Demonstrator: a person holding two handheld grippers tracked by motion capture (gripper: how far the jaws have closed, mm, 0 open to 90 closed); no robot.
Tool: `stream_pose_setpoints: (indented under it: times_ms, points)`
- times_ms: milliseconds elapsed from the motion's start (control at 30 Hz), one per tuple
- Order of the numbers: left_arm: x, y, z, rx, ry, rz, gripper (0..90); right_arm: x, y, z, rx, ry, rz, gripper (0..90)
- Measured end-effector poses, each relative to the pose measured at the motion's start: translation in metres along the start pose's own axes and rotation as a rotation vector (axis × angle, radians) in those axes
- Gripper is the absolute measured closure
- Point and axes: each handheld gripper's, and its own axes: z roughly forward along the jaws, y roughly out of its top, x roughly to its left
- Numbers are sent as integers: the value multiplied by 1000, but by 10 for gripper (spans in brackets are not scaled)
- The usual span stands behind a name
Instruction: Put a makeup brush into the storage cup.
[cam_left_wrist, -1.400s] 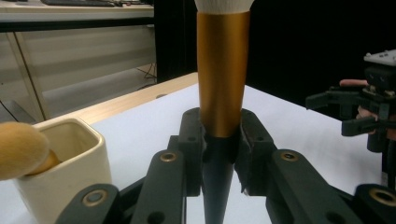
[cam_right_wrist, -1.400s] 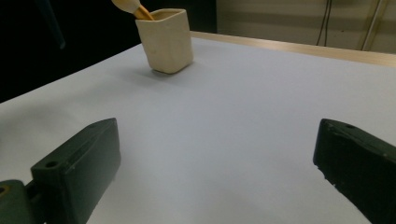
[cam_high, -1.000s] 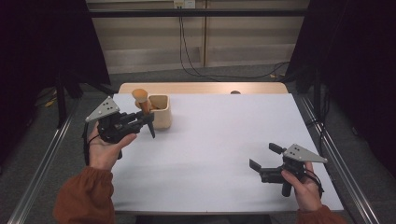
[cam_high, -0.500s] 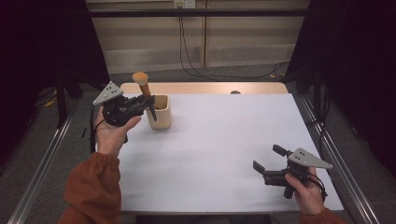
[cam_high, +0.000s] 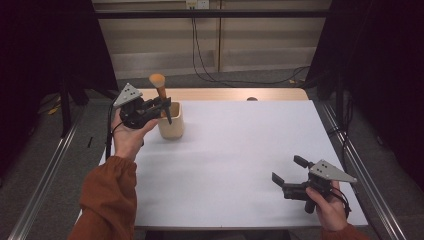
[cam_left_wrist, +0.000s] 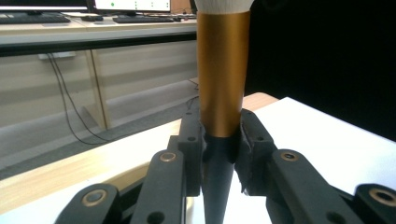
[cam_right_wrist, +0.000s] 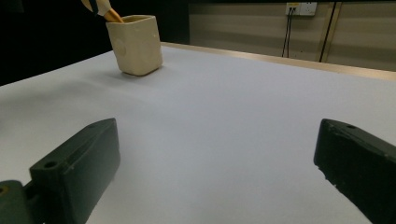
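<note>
**Brush gripped at the ferrule's foot, above the cup**

The left gripper (cam_high: 159, 106) had its jaws closed on a cosmetic brush with a copper-coloured metal ferrule, pale bristle head and tapering black handle (cam_high: 161, 92). In the left gripper view the jaws pinched the brush (cam_left_wrist: 223, 79) just where the ferrule met the dark handle. In the high view the brush stood nearly upright, bristles uppermost, its handle tip reaching down over the mouth of a cream, square-sided ceramic cup (cam_high: 171, 123) near the far left of the white tabletop (cam_high: 240, 150); whether the tip was inside the cup or just above it could not be told.

The brush looked light and rigid along handle and ferrule, soft only at the bristles. The smooth metal and the tapering handle would probably slip under a loose pinch, so the step at the ferrule's lower edge seemed the sound place to hold it. The cup appeared heavier, and likely breakable if knocked over.

The right gripper (cam_high: 287, 176) rested low near the right front corner, well apart from the cup, its jaws wide open and empty.
</note>
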Motion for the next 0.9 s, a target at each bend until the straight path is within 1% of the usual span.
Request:
stream_pose_setpoints:
  times_ms: [67, 133, 167, 267, 300, 433, 533, 633, 733, 800, 833, 900]
  points:
    - [1, 0, 2, 0, 15, 12, 742, 0, -1, 0, 4, -1, 2, 0]
    - [4, -1, 4, 4, 19, 10, 742, 0, -1, 0, -2, -7, 5, 0]
    - [5, -1, 4, 9, 30, 21, 743, -1, -2, 0, -4, -4, 6, 0]
    - [9, -4, 6, 20, 42, 16, 742, -2, -2, -1, -2, -4, 1, 0]
    - [10, -4, 7, 23, 44, 21, 742, -3, -2, -1, -1, -4, -3, 0]
    - [12, -3, 11, 7, 56, 17, 743, -4, -3, -2, -4, -7, 2, 0]
    - [13, -4, 15, -4, 72, 29, 742, -4, -3, -3, -5, -4, 4, 0]
    - [13, -5, 19, 4, 82, 31, 742, -5, -3, -4, -4, -2, 7, 0]
    - [14, -8, 23, 11, 85, 28, 742, -5, -3, -4, -6, -1, 6, 0]
    - [15, -9, 26, 11, 88, 16, 742, -5, -3, -5, -9, -2, 9, 0]
    - [15, -9, 27, 9, 90, 21, 742, -5, -3, -5, -9, -2, 8, 0]
    - [14, -9, 29, 3, 75, 8, 742, -5, -3, -5, -9, -3, 10, 0]
